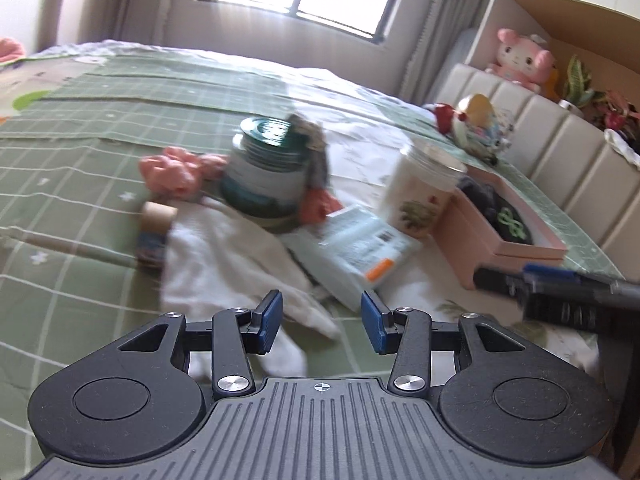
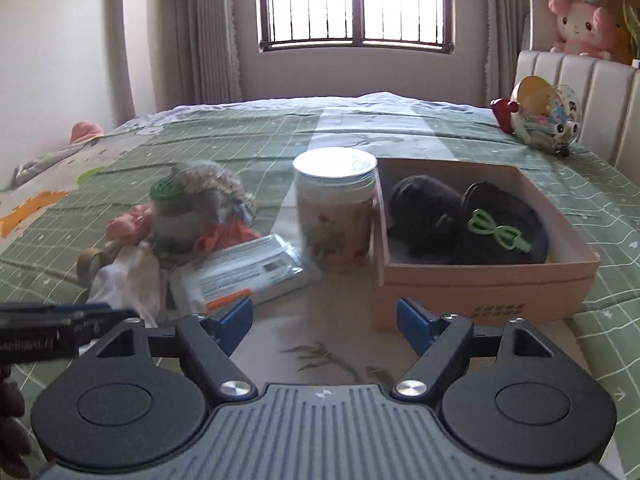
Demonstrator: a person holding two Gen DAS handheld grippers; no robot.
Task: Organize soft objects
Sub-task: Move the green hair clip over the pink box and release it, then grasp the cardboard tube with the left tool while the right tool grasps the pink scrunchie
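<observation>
On the bed (image 2: 400, 128), the box (image 2: 480, 284) lies right of the jar (image 2: 334, 216). The packet (image 2: 244, 272) lies left of the jar, the cloth (image 1: 224, 256) farther left. Dark soft items (image 2: 428, 208) lie in the box.

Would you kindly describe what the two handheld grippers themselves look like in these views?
Both look alike: the left gripper and right gripper have a grey ribbed body with a small crosshair mark, two round black discs, black linkage arms with silver screws, and blue pads on the fingers. No cables or sleeves are visible.
</observation>
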